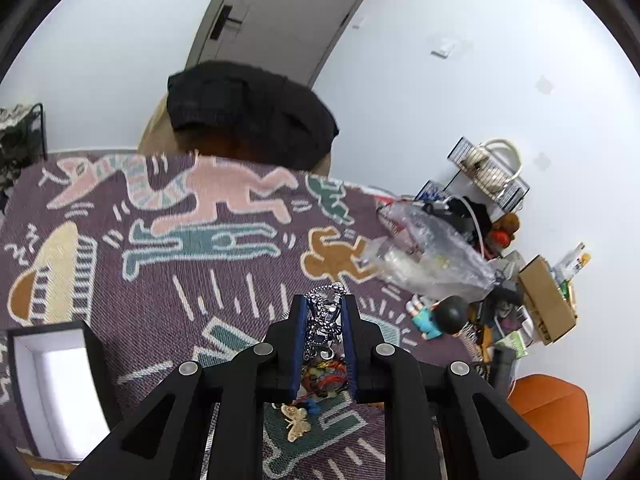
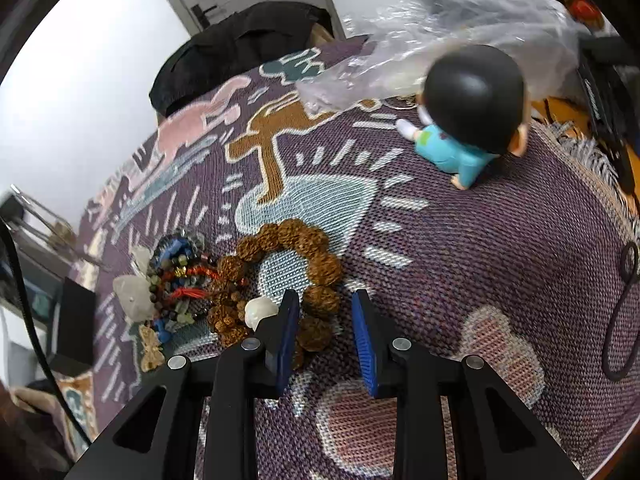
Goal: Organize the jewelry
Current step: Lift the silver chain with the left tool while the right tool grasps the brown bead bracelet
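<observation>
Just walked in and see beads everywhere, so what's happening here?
Someone is sorting jewelry on a patterned cloth. The left gripper is shut on a silver chain, lifted above the pile. The right gripper straddles one side of a brown bead bracelet, its pads not yet pressing. A white-lined box sits open nearby.

bg: patterned cloth (image 2: pixel 460 264) | toy figure (image 2: pixel 468 128) | plastic bag (image 2: pixel 440 36) | orange chair (image 1: pixel 552 412)
</observation>
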A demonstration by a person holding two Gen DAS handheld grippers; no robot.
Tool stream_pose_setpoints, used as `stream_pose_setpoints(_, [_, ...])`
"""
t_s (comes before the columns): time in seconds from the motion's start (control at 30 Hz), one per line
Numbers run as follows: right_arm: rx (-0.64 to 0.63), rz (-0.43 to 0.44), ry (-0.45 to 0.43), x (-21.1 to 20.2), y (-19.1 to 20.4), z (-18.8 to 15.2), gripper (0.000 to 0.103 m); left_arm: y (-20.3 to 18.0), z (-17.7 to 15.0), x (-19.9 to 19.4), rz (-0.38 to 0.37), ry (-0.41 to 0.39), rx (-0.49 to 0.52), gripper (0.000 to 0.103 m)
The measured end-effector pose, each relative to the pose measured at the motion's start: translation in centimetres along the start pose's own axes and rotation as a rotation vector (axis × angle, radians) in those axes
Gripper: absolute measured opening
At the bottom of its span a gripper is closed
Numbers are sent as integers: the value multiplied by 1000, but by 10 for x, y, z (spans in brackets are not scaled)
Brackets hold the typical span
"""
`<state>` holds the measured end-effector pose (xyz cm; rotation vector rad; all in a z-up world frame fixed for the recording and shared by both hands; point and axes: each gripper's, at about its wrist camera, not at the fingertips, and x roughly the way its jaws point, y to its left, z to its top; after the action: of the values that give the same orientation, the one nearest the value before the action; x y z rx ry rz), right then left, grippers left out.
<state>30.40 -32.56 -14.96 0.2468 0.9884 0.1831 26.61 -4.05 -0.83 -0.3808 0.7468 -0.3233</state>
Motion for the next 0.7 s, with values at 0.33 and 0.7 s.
stream_pose_setpoints(0.33, [-10,32,-79,-18,5,-4,20,-9,12,-42,16,-70,49,18])
stream_pose_setpoints(0.7, [-59,159,-239,-86,42,7,20,-12,28,-100,39,-169,88,18])
